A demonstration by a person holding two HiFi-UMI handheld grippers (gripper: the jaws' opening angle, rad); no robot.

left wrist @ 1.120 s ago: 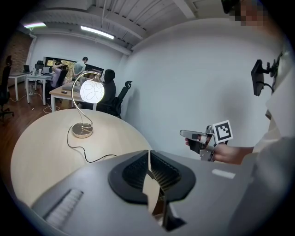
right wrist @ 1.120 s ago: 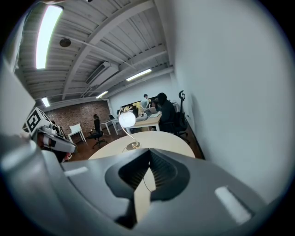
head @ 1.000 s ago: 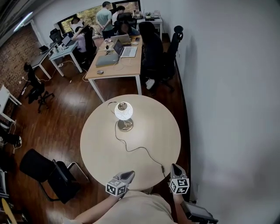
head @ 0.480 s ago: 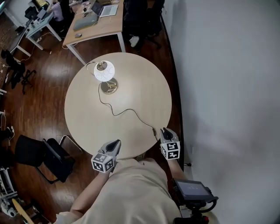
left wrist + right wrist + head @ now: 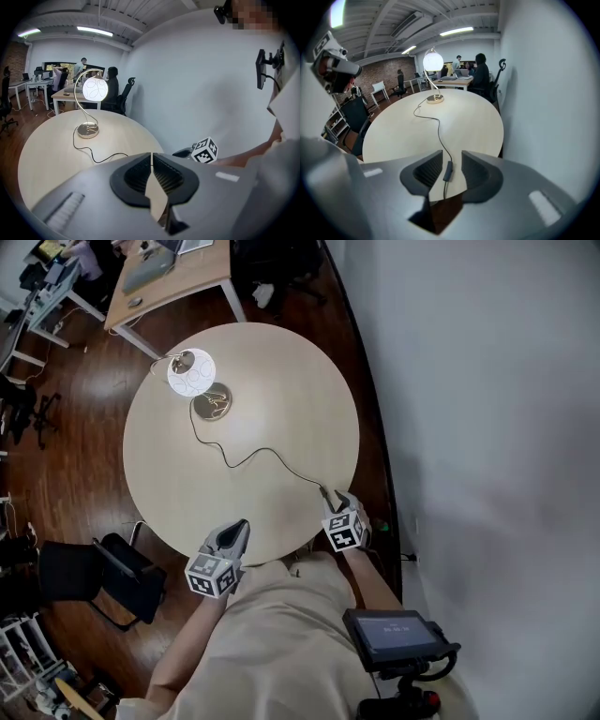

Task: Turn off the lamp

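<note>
On the far left of the round beige table (image 5: 281,381) stands the lamp (image 5: 191,373), its white globe lit, on a metal base (image 5: 213,403). Its black cord (image 5: 253,454) snakes across to the near right edge, where an inline switch (image 5: 448,171) lies on it. My right gripper (image 5: 337,502) is low at that edge. Its jaws are opening, with the switch between them and the pads (image 5: 427,169) clear of it. My left gripper (image 5: 234,532) hovers at the near edge, shut and empty; its view shows the lamp (image 5: 94,88) far ahead.
A white wall runs close along the table's right side. A black chair (image 5: 80,570) stands on the wooden floor to the left. Beyond the table is a desk (image 5: 173,277) with laptops, where people sit. A small screen (image 5: 392,634) hangs by my waist.
My right gripper has come down to the table's near right edge over the cord's switch and its jaws have parted. The left gripper has stayed about where it was.
</note>
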